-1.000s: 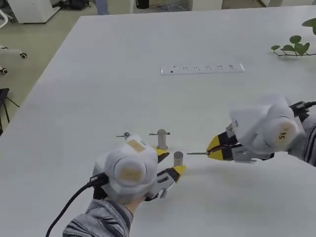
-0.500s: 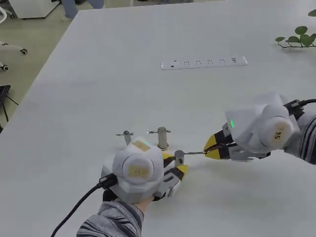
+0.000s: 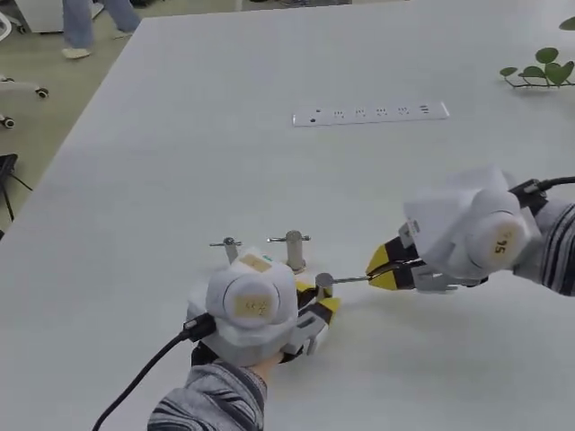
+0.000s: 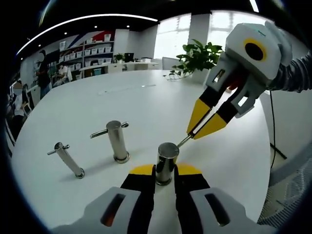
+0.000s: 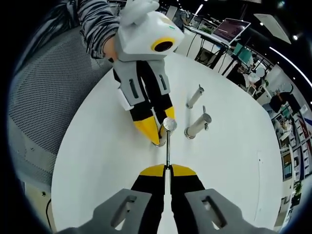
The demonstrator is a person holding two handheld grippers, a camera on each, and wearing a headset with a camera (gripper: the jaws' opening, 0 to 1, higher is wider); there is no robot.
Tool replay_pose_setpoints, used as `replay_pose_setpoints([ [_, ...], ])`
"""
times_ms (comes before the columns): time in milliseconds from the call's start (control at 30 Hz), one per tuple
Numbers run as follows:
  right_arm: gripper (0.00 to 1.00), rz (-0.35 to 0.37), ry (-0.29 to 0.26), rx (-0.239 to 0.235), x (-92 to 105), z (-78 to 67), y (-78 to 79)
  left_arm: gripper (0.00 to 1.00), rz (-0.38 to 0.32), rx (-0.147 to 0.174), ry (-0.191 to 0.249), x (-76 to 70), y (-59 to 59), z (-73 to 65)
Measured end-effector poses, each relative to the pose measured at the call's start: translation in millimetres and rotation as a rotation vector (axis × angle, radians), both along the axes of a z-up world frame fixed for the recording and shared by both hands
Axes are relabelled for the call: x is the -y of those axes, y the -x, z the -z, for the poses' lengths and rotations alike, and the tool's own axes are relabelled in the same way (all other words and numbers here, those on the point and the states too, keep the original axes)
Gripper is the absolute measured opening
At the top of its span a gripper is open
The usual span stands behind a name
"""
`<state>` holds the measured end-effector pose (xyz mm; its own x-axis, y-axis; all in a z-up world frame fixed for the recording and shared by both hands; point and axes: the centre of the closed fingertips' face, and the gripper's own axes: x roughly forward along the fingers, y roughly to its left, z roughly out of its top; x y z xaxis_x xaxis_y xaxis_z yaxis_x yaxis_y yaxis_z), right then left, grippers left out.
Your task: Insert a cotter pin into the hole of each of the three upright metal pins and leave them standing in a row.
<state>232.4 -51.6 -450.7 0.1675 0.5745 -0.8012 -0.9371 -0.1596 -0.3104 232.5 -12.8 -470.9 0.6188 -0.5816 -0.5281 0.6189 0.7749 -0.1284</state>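
Note:
Three upright metal pins stand on the white table (image 3: 225, 144). The left pin (image 3: 231, 247) and the middle pin (image 3: 294, 250) each carry a cotter pin crosswise. My left gripper (image 3: 319, 296) is shut on the base of the third pin (image 3: 324, 285), seen close up in the left gripper view as the third pin (image 4: 166, 161) between my left gripper (image 4: 165, 170) jaws. My right gripper (image 3: 382, 269) is shut on a thin cotter pin (image 3: 350, 279), held level. The cotter pin (image 5: 167, 148) tip touches the top of the third pin (image 5: 168, 125).
A white power strip (image 3: 370, 114) lies across the far middle of the table. A small plant (image 3: 539, 67) sits at the far right. A black cable (image 3: 144, 377) trails from my left gripper toward the near edge. The table's left edge (image 3: 81, 117) borders open floor.
My right gripper has moved left, bringing the cotter pin's tip from a small gap up against the third pin. My left gripper has stayed around that pin.

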Motion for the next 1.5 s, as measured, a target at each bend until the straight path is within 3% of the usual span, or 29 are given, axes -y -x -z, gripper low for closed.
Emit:
replay_pose_setpoints([
  [267, 0.0, -0.004, -0.025, -0.014, -7.1, -11.3, 5.6, 0.11, -0.004, 0.006, -0.005, 0.5, -0.9, 1.6],
  [567, 0.0, -0.016, -0.018, -0.006, -13.8, -10.2, 6.8, 0.1, -0.009, 0.025, -0.01, 1.0, -1.5, 2.4],
  [767, 0.0, 0.002, -0.026, -0.014, -19.4, -9.4, 6.4, 0.1, -0.057, 0.022, 0.029, 0.6, -2.5, 3.6],
  [1200, 0.0, 0.08, -0.046, -0.057, -29.0, -9.7, 8.3, 0.11, -0.084, 0.011, 0.045, 0.2, -3.0, 5.4],
  [1500, 0.0, 0.09, -0.051, -0.06, -35.1, -10.0, 9.6, 0.11, -0.09, 0.001, 0.052, 0.6, -3.3, 5.8],
])
